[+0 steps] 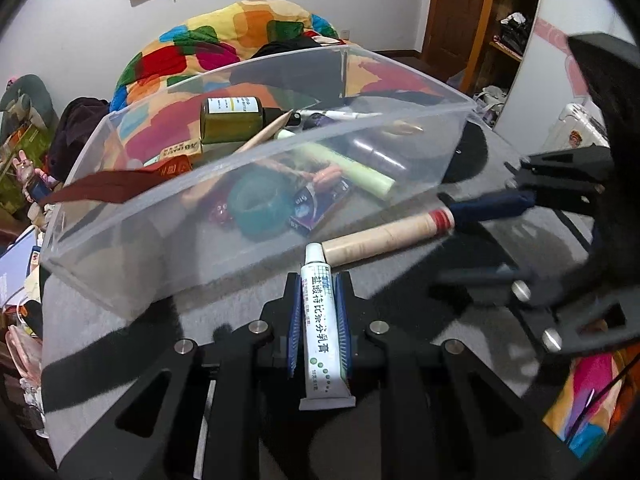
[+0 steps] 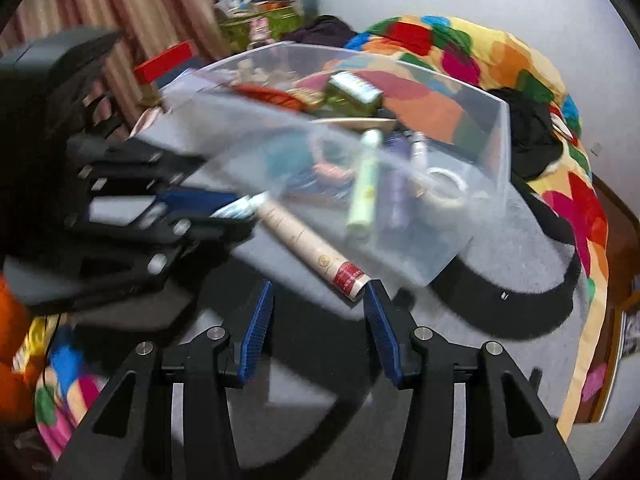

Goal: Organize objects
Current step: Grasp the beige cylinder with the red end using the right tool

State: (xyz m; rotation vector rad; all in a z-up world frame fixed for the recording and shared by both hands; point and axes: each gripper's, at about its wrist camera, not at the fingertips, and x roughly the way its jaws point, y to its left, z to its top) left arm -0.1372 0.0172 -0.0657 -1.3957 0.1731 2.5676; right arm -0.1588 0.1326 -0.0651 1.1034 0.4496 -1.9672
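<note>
A white ointment tube (image 1: pixel 322 320) is pinched upright in the closed left gripper (image 1: pixel 319 316) at six o'clock, short of the clear bin (image 1: pixel 256 184), while the right gripper (image 2: pixel 319 320), wide open and empty, is crowded by a wooden handle (image 2: pixel 308 248) at twelve o'clock that could be knocked.

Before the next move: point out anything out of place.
The wooden stick lies on the grey mat outside the clear bin, by its front wall. The left gripper holds a white tube, not yet binned.
</note>
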